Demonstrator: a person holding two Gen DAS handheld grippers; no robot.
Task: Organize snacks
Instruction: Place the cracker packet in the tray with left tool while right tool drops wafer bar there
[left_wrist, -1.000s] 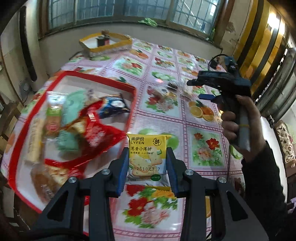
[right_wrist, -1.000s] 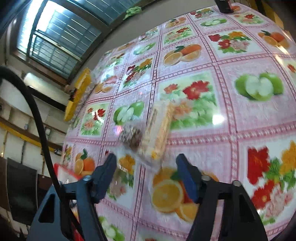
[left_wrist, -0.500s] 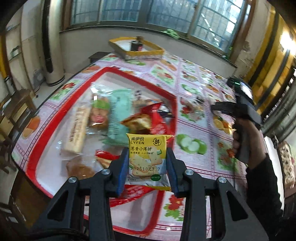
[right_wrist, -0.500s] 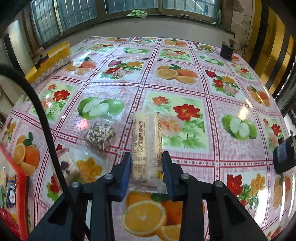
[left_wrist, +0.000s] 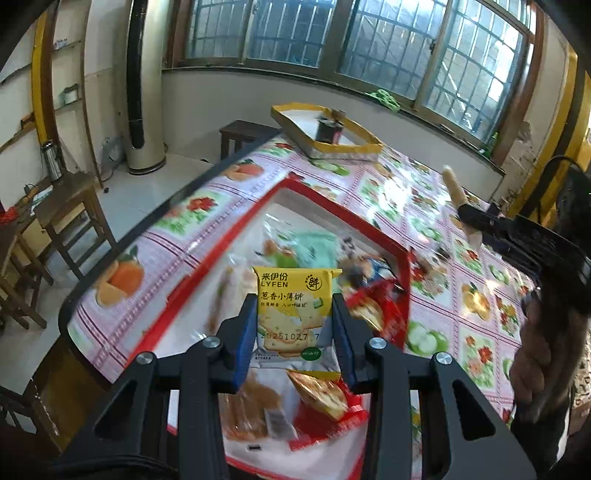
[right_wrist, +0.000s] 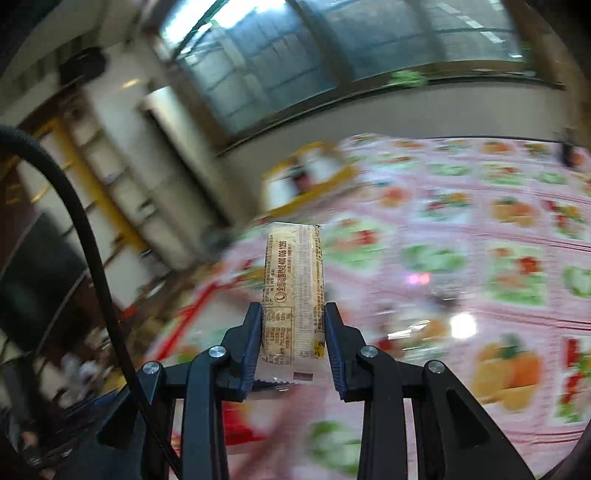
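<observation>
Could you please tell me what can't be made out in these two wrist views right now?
- Right wrist view: the table and red tray are smeared by motion blur, so nothing lying there can be identified.
- Left wrist view: the yellow cracker packet in the left gripper hides the tray's middle.
- Left wrist view: the snack stick is small; where the right gripper grips it is unclear.

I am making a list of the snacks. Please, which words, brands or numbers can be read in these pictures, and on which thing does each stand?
"来伊份 LYFEN": yellow packet in the left gripper.
"鲜", in a round mark: same packet.
"葱香小薄饼": same packet.
"20251027", then a partly hidden "7": same packet.
"400 006 1295", after "全国销售热线" (hard to read): long bar in the right gripper.
The bar's table and fine print: too small.
Wrappers in the red tray: blurred.
</observation>
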